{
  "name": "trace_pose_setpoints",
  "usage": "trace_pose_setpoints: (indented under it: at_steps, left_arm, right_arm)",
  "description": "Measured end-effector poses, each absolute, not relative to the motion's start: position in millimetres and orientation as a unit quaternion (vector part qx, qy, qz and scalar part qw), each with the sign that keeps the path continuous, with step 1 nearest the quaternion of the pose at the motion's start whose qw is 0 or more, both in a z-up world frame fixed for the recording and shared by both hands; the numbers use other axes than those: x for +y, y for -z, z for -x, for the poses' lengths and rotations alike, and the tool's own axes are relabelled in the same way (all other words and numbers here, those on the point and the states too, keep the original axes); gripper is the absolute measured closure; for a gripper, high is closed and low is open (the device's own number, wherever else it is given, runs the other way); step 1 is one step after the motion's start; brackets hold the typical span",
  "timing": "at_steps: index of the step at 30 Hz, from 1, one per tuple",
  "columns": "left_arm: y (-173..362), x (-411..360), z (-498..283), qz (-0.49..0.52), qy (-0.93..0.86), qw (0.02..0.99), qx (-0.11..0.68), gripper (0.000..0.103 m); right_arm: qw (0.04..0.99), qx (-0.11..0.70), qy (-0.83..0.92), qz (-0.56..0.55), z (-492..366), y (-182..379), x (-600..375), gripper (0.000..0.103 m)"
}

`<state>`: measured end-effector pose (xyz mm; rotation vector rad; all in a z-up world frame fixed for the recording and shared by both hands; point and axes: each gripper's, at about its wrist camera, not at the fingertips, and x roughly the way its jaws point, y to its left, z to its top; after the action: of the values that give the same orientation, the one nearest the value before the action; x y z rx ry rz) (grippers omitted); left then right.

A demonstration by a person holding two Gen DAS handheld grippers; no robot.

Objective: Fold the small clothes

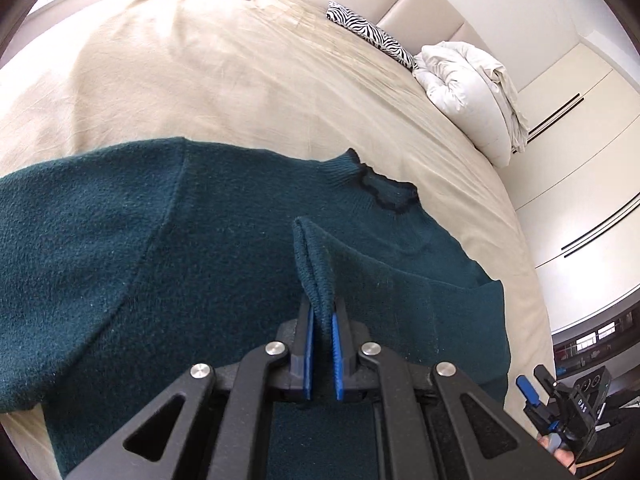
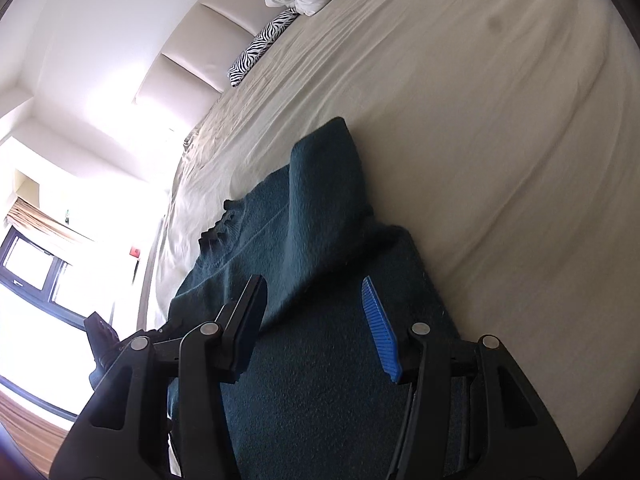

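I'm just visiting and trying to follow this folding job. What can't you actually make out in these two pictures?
- Sweater hem: left wrist view, hidden behind the left hand-held gripper, which is shut on a cuff.
- Other sleeve: right wrist view, cannot be told apart in the bunched folds beyond the open right hand-held gripper.
- Window side: right wrist view, washed out by glare.
- Bed edges: both views, cut off by the lens rim.

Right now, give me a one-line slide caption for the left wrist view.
Left gripper pinches a cuff of the teal sweater spread on the beige bed.
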<state>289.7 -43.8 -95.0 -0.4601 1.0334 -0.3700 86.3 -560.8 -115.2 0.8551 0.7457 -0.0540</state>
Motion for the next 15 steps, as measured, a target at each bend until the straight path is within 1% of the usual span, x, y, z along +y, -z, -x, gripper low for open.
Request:
trace_pose_setpoints:
  at_steps: [6, 11, 12, 15]
  left_arm:
    - [102, -50, -286, 0.201, 0.168, 0.841, 0.474, 0.094]
    - [98, -38, -273, 0.208, 0.155, 0.859, 0.441, 0.094]
    - [99, -38, -271, 0.206, 0.156, 0.861, 0.439, 0.094]
    - [105, -41, -276, 0.193, 0.155, 0.859, 0.447, 0.094]
  right_arm:
    - [0.852, 0.363, 0.054, -0.374, -125, 100, -592, 0.054]
    - [0.839, 0.392, 0.061, -0.372, -183, 111, -615, 0.054]
    - [0.837, 0.400, 0.063, -0.368, -194, 114, -616, 0.056]
    - [0.828, 0.426, 0.054, -0.361, -223, 128, -614, 0.056]
